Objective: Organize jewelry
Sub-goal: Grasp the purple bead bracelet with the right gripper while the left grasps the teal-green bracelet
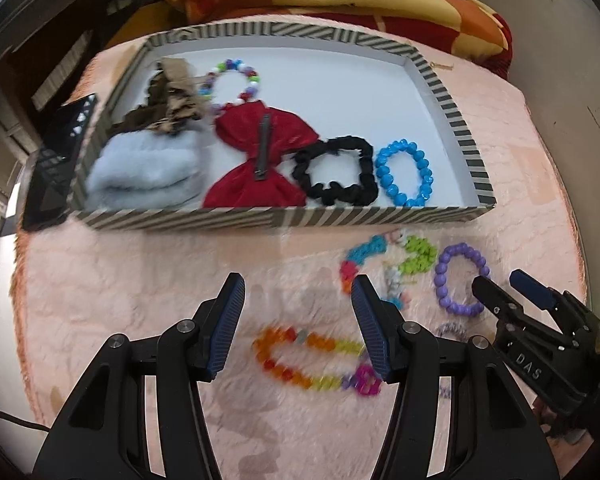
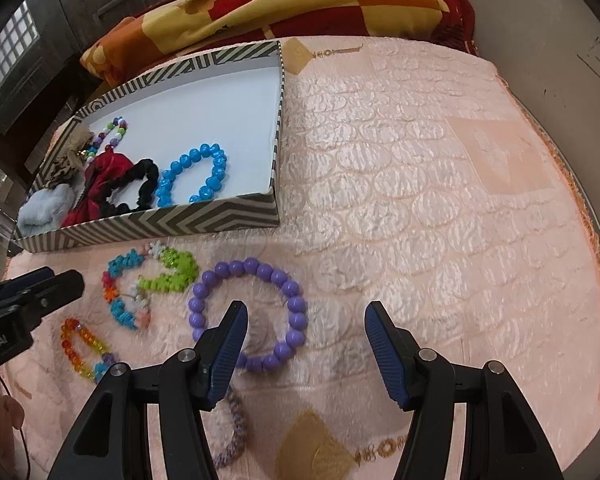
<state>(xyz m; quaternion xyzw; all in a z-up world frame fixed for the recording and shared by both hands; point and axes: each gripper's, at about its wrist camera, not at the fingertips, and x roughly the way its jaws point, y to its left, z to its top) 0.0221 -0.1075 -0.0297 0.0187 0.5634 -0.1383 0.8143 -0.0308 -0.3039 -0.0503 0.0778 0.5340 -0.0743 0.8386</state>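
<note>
Fingers of the left gripper [image 1: 298,320] stand apart, pointing steeply down over the orange beaded bracelet [image 1: 314,360] on the pink mat [image 1: 140,280], holding nothing. "DAS" is printed on the right gripper [image 1: 504,286] nearby.

From the right wrist, the right gripper [image 2: 306,344] also stands apart and empty above the purple bracelet [image 2: 248,312]; the striped box [image 2: 172,220] lies beyond. "obot.AI" shows at left.

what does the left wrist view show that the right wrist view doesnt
Only the left wrist view: the dark phone-like slab beside the tray, and the clip on the red bow.
Only the right wrist view: the wide stretch of pink cover right of the tray, and the gold emblem near the camera.
Both: the striped tray, blue bracelet, purple bracelet, orange bracelet, both grippers open.
</note>
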